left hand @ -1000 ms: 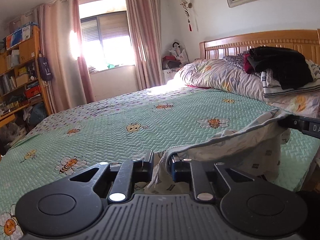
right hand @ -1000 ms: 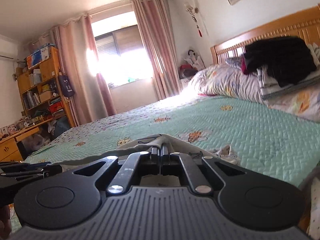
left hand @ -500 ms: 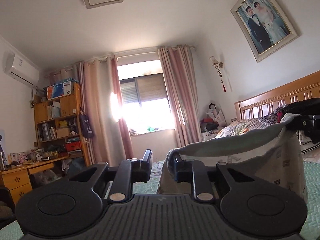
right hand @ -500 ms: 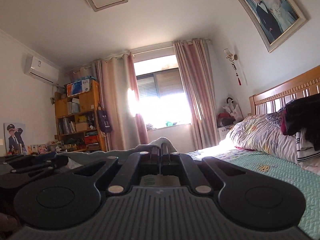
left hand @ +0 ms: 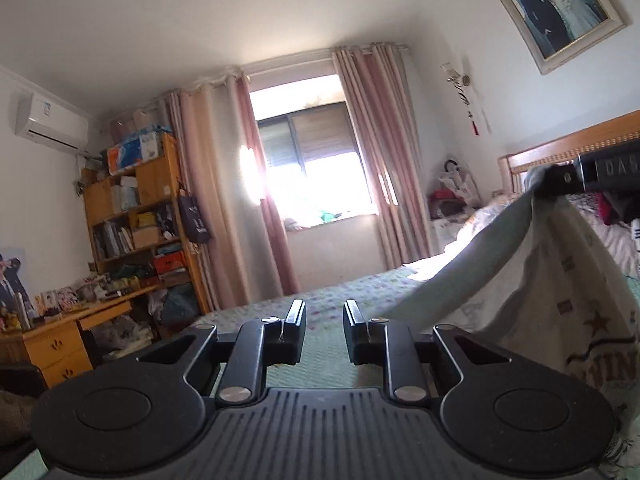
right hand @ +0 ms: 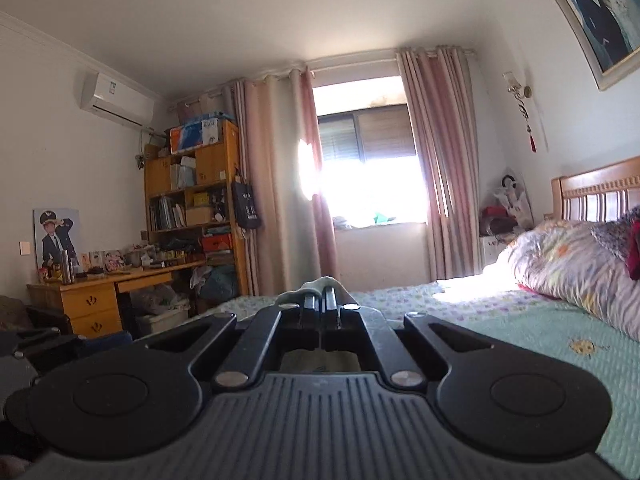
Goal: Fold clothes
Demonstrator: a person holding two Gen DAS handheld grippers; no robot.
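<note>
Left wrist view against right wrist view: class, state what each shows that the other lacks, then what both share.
Only the left wrist view shows the pale printed garment hanging spread, its top corner pinched by the right gripper, and the open, empty left gripper. Only the right wrist view shows the floral pillow and the poster of a figure in uniform in full. Both share the window, pink curtains, bookshelf, air conditioner and green bedspread.
</note>
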